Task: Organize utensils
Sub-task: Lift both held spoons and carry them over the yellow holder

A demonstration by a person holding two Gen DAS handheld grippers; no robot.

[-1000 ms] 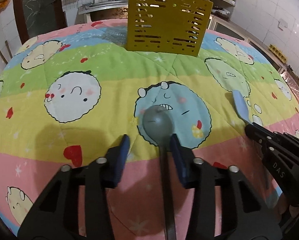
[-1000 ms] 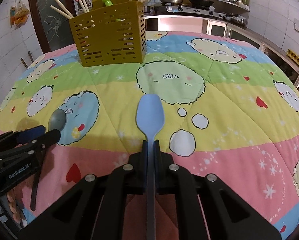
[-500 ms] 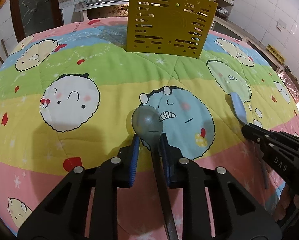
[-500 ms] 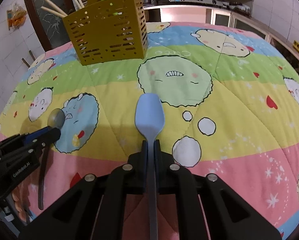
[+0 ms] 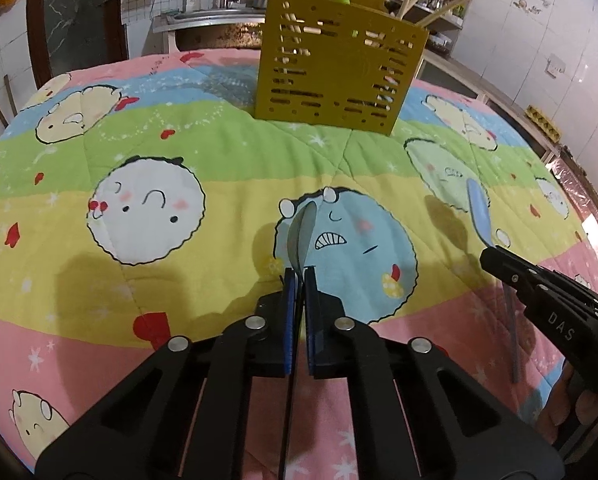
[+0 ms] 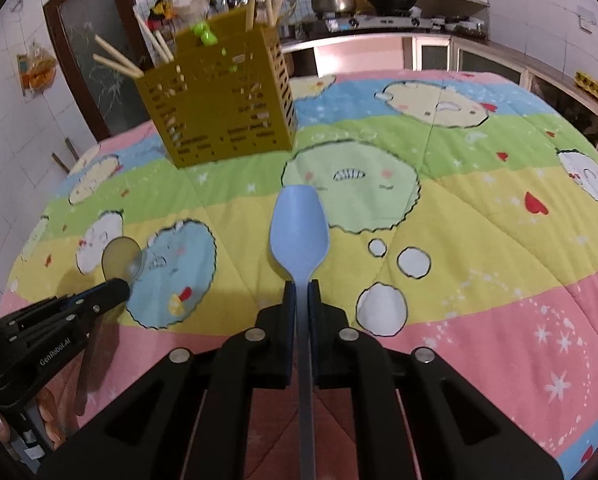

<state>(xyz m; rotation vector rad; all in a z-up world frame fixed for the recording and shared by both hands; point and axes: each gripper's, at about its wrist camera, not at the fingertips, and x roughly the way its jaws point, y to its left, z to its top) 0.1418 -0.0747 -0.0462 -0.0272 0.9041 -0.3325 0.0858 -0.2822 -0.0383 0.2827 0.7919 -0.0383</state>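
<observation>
Since the earlier frame the left gripper [image 5: 297, 280] had closed its jaws on the grey spoon [image 5: 301, 236] and turned it on edge; the right gripper [image 6: 301, 292] pinched the blue spoon [image 6: 299, 232]. Both spoons hung above the worktop's near edge and should go upright into the yellow holder [image 6: 219, 108] by its far edge.

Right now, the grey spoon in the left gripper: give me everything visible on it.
The grey spoon has a dull, metallic-looking round bowl and a long thin dark handle. The left gripper is shut on its neck, just behind the bowl, and the handle runs back between the fingers. The left wrist view sees the bowl edge-on, the right wrist view its round face. It sits above the quilt; contact with the quilt is unclear.
</observation>
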